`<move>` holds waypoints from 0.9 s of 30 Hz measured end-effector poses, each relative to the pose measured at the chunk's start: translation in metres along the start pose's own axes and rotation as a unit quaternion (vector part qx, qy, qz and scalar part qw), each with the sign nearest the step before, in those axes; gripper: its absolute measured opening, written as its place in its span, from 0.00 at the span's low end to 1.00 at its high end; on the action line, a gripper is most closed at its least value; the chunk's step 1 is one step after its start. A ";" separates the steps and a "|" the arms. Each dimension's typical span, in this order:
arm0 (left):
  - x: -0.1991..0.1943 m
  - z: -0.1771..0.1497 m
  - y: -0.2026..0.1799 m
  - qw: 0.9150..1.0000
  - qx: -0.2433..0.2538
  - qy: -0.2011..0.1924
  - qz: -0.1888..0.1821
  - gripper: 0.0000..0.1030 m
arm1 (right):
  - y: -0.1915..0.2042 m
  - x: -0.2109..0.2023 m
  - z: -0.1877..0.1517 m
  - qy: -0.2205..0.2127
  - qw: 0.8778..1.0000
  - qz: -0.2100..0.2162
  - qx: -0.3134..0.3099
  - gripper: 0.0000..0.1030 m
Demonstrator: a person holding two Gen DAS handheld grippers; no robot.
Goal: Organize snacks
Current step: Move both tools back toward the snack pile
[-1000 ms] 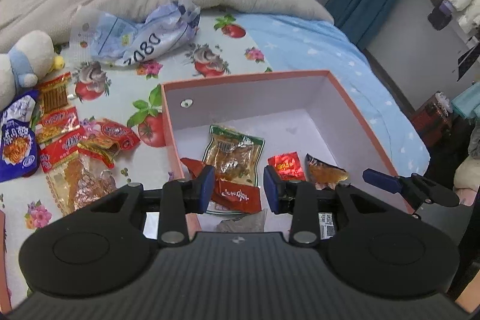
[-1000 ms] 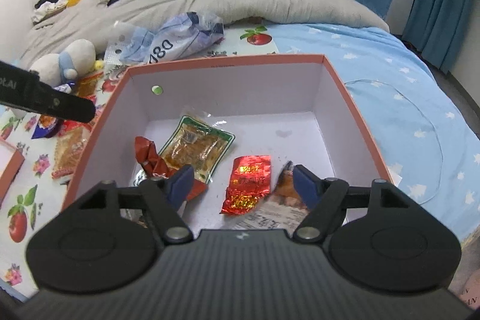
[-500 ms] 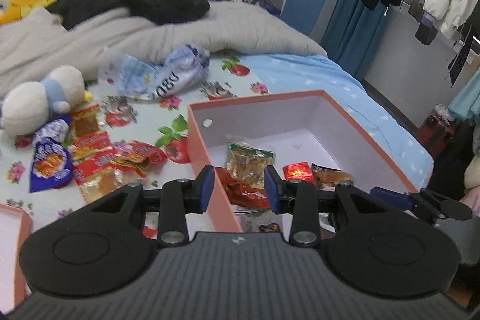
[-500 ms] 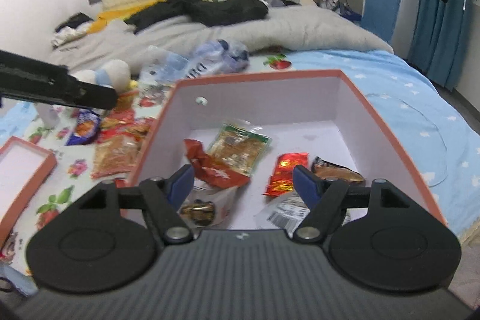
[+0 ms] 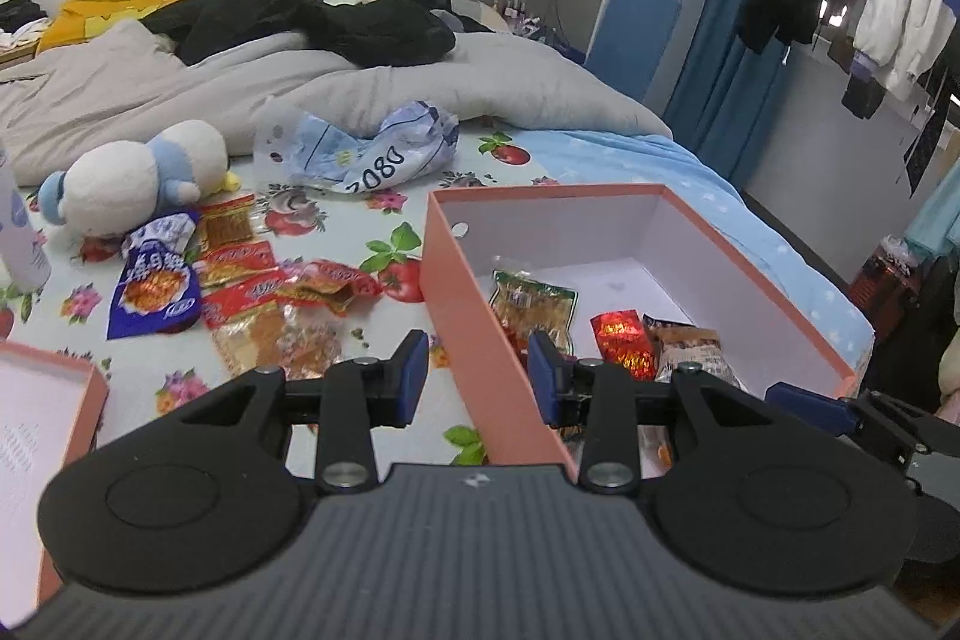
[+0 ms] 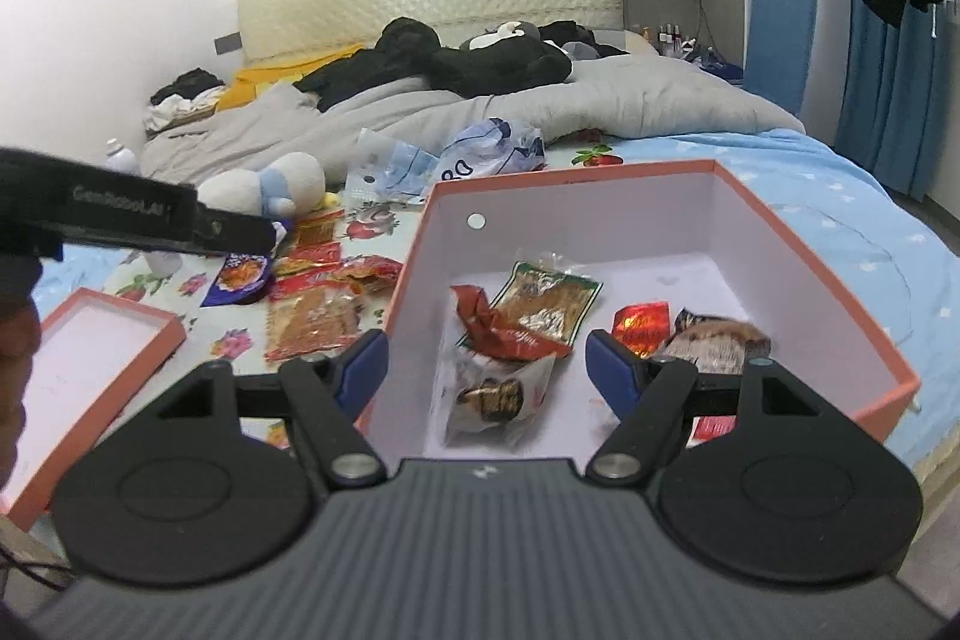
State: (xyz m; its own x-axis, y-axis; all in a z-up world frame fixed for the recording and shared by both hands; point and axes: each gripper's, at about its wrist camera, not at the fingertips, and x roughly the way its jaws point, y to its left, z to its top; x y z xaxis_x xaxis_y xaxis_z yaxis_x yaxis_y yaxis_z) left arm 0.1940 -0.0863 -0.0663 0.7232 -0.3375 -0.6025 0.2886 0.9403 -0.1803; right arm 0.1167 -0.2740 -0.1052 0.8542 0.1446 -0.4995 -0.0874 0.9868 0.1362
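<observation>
An orange box with a white inside stands on the bed and holds several snack packets, among them a green-edged one and a red one. More snack packets lie in a pile on the flowered sheet left of the box. My left gripper is open and empty, above the box's left wall. My right gripper is open wide and empty, over the near part of the box.
The box lid lies open side up at the near left. A plush toy, a crumpled plastic bag and a grey quilt lie further back. The bed's edge runs along the right.
Both grippers have pulled back and up from the box, so more of the bed and room shows. The left gripper has shifted left from over the box to its left wall and opened wider.
</observation>
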 end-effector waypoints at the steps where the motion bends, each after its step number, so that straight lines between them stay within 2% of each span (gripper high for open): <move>1: -0.004 -0.005 0.002 1.000 -0.001 -0.001 0.001 0.40 | 0.001 -0.002 -0.002 0.000 1.000 0.003 0.003 0.72; 6: -0.027 -0.028 0.016 0.999 -0.033 -0.020 -0.004 0.40 | 0.011 -0.013 -0.014 -0.003 1.000 0.010 0.011 0.72; 15: -0.061 -0.060 0.032 0.998 -0.051 -0.032 0.021 0.40 | 0.030 -0.024 -0.036 0.006 0.999 0.041 0.016 0.72; 27: -0.069 -0.091 0.061 0.995 -0.092 -0.009 0.044 0.40 | 0.058 -0.026 -0.048 0.018 0.998 0.066 -0.009 0.72</move>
State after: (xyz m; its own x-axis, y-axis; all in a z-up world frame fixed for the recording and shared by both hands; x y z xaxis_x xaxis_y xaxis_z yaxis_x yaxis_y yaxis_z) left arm 0.1045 -0.0021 -0.1063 0.7521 -0.2531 -0.6085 0.1057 0.9577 -0.2677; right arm 0.0649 -0.2167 -0.1251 0.8160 0.2747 -0.5086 -0.2072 0.9604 0.1864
